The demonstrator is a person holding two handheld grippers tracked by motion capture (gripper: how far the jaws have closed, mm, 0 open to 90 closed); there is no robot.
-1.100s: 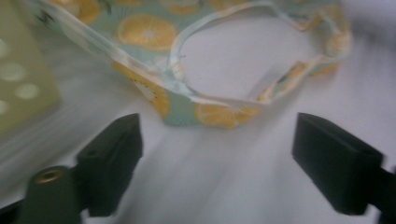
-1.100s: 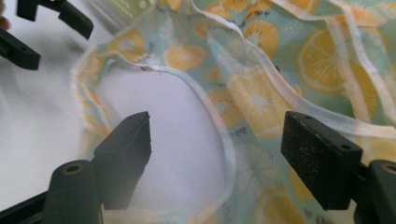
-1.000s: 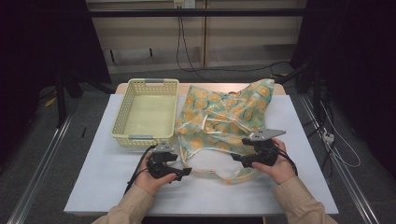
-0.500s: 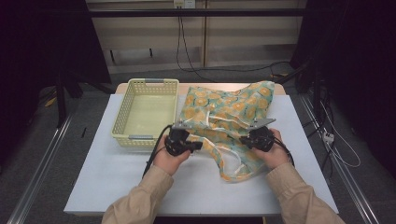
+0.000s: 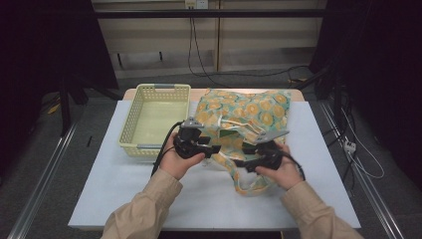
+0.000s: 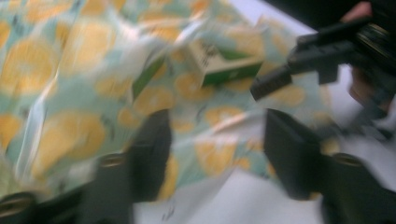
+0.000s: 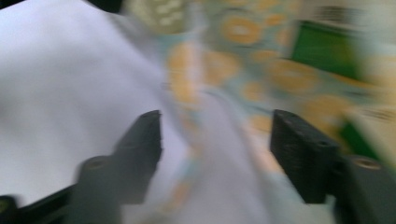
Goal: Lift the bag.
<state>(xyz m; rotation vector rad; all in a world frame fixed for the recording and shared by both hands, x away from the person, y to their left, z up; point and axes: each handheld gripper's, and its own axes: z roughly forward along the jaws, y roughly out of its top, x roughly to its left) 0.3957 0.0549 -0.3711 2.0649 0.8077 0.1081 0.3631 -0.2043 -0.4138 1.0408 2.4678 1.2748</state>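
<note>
Cloth [image 5: 244, 117] printed with orange slices on pale green lies bunched on the desk [image 5: 124, 199], just right of the yellow basket [image 5: 154, 117], and both grippers work at its near edge. Left gripper [image 5: 213, 149] has its fingers [image 6: 149, 154] parted; they have just been opening again after a squeeze, and in the left gripper view the patterned fabric lies between and under them, loose, with no pad pressing on it. Right gripper [image 5: 240, 163] is likewise spread, its fingers [image 7: 303, 154] having just opened too; in the right gripper view a pale hem of the cloth runs up through the gap, though blur keeps me from saying whether it touches either side. Neither pair is clamped on anything that I can see.

Each tool sits in one of the person's hands, tan sleeves coming in from the near side, and the two point toward each other over the cloth's front part. A small box [image 6: 224, 63] with a green band shows among the folds beyond the left fingers. From the basket, the cloth spreads rightward and back to the desk's far edge; the basket itself stands open at the desk's far left.
</note>
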